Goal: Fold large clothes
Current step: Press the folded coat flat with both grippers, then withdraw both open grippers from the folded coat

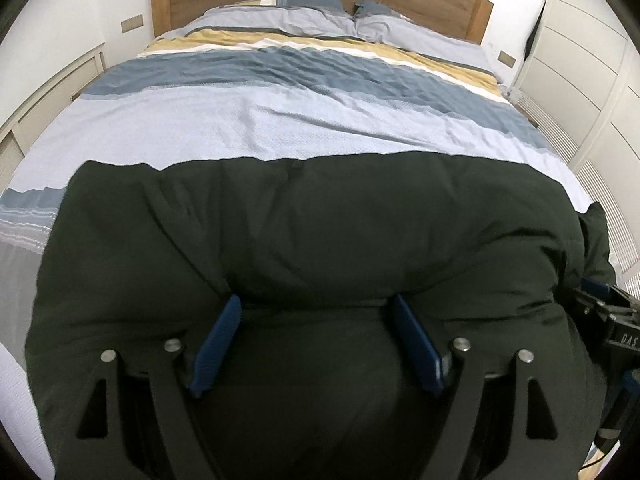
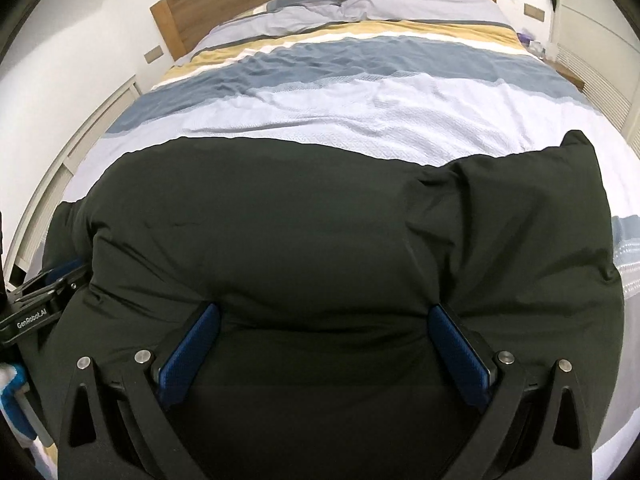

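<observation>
The dark puffy jacket (image 1: pixel 304 232) lies crosswise on the striped bed (image 1: pixel 280 120), long axis side to side, directly under my left tongs (image 1: pixel 316 320) and right tongs (image 2: pixel 324 328), both spread wide over its near fold, equally close.

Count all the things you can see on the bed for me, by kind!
Dark puffy coat: 1
Striped duvet: 1
Pillows, one and another: 2
Total: 4
</observation>
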